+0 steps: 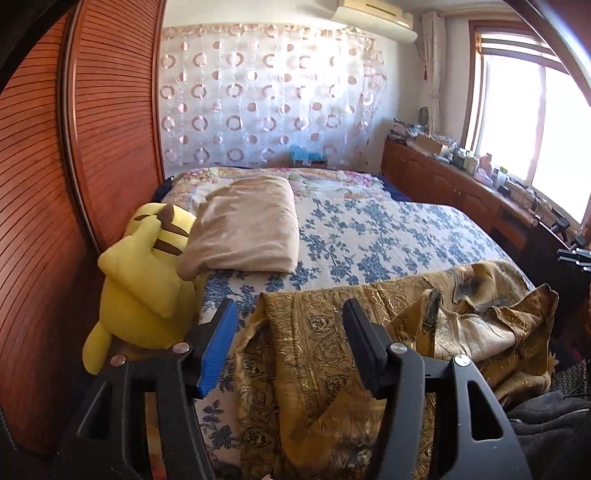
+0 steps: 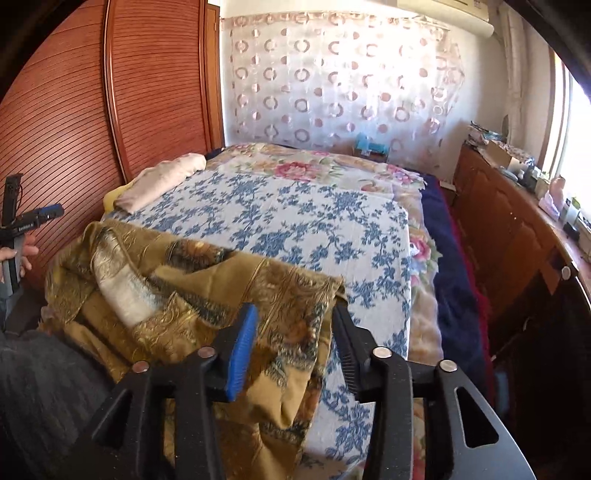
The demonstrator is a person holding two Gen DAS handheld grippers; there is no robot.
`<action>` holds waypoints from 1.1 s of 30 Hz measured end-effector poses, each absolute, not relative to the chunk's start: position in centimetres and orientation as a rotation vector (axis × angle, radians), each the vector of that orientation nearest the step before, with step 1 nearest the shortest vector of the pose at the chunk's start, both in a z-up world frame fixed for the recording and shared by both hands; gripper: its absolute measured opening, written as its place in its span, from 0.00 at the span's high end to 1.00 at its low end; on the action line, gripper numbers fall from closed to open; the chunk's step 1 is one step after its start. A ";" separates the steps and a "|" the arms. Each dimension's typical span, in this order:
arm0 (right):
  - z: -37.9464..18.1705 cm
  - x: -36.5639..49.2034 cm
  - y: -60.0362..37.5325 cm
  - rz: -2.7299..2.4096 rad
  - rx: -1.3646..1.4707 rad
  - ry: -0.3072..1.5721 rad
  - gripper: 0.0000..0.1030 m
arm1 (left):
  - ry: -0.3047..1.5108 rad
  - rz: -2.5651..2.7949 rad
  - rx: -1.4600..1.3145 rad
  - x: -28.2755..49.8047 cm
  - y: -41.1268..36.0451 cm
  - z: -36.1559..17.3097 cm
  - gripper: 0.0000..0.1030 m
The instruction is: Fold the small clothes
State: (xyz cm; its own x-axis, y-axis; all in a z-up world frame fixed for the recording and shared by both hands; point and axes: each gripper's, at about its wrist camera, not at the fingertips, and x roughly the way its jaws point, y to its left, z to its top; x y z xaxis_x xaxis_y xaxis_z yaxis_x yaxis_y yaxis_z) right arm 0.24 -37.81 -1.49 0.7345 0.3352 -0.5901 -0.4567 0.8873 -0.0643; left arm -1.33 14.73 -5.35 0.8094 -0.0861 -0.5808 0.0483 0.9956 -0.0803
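Nearest in left wrist view: left gripper (image 1: 290,332), fingers spread wide, nothing pinched, poised above the near left part of gold patterned garment (image 1: 332,350). Blue pad (image 1: 218,350) on one finger, black on the other. Same in right wrist view: right gripper (image 2: 295,343) spread apart, holding nothing, over the right edge of the garment (image 2: 207,295); contact with cloth cannot be told. Garment lying rumpled and unfolded at near edge of bed (image 1: 388,236), draped partly over the front, pale lining patch (image 1: 476,339) showing among the folds. Dark grey clothing (image 2: 40,391) at lower left of right wrist view, just beside the garment. Left gripper also seen there at far left (image 2: 50,212), held in a hand (image 2: 22,253), off the cloth to the side; finger state not readable from that angle. Blue floral sheet (image 2: 295,229) under the garment, covering the middle of the bed. Yellow plush toy (image 1: 144,273) at left bed edge, against the louvred wooden wardrobe (image 1: 74,166). Folded beige blanket (image 1: 247,229) just beyond, touching the plush. Pink floral cover (image 2: 314,166) farther back. Wooden cabinet (image 1: 461,184) with clutter along the right, under a bright window (image 1: 535,129). Circle-print curtain (image 1: 266,96) on the far wall, air conditioner (image 1: 373,18) above.
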 end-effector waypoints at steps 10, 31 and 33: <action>-4.2 5.5 -35.8 0.423 -0.175 0.643 0.45 | 0.641 -0.062 -0.074 -0.6 14.7 -5.9 0.42; -8.9 13.9 -35.3 0.441 0.033 0.793 0.92 | 0.674 -0.067 -0.076 4.3 15.4 -7.6 0.42; -8.1 12.6 -35.4 0.428 0.019 0.734 0.94 | 0.687 -0.062 -0.079 5.5 15.6 -8.0 0.42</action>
